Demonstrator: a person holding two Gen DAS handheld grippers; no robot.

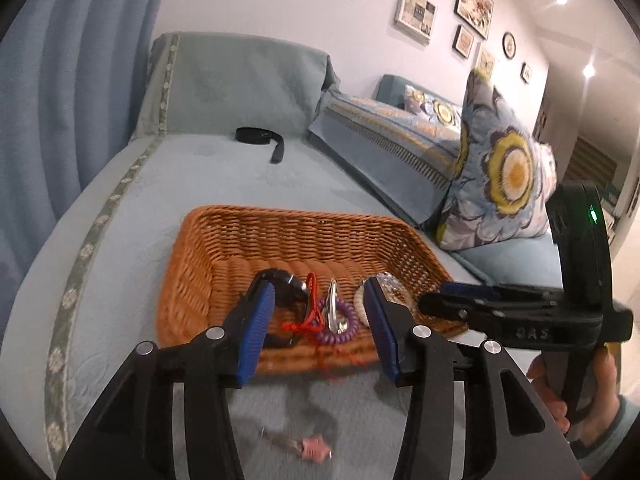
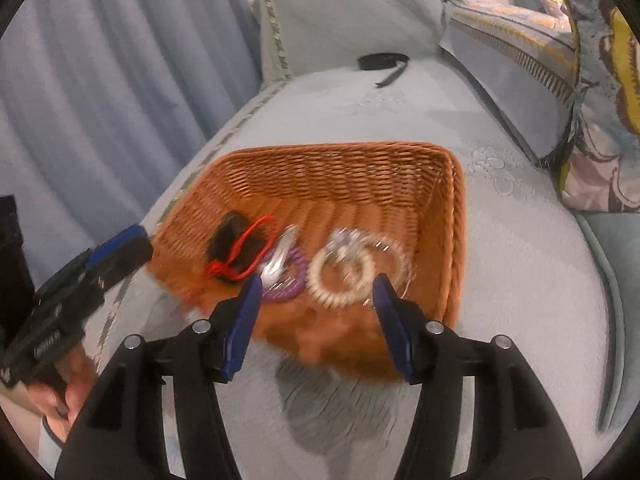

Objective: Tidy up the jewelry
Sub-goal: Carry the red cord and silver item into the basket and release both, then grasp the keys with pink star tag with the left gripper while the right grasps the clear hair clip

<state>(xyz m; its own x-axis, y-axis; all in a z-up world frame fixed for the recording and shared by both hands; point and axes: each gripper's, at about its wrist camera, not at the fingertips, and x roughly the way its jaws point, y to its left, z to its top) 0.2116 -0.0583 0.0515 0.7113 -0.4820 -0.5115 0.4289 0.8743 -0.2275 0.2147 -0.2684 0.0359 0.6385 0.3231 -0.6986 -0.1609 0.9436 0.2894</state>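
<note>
On pale blue sofa cover (image 2: 520, 280): orange wicker basket (image 2: 340, 168) w/ red cord (image 2: 240, 256), purple coil band (image 2: 292, 280), cream bead bracelet (image 2: 340, 276). Left gripper (image 1: 320, 320) & right gripper (image 2: 316, 312) both spread apart, nothing betw. pads.

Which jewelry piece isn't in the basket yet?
The pink clip, lying on the sofa cover in front of the wicker basket. The red cord, purple coil tie and cream bracelet already lie inside.

We see wicker basket (image 2: 456, 216) on sofa seat (image 2: 520, 280). In basket, left to right: cord (image 2: 240, 256), hair clip (image 2: 280, 260), coil hair tie (image 2: 294, 280), bead bracelet (image 2: 340, 276). Strap (image 1: 260, 138) behind basket. Cushion (image 1: 504, 172) right. Small clip (image 1: 308, 446) before basket.
</note>
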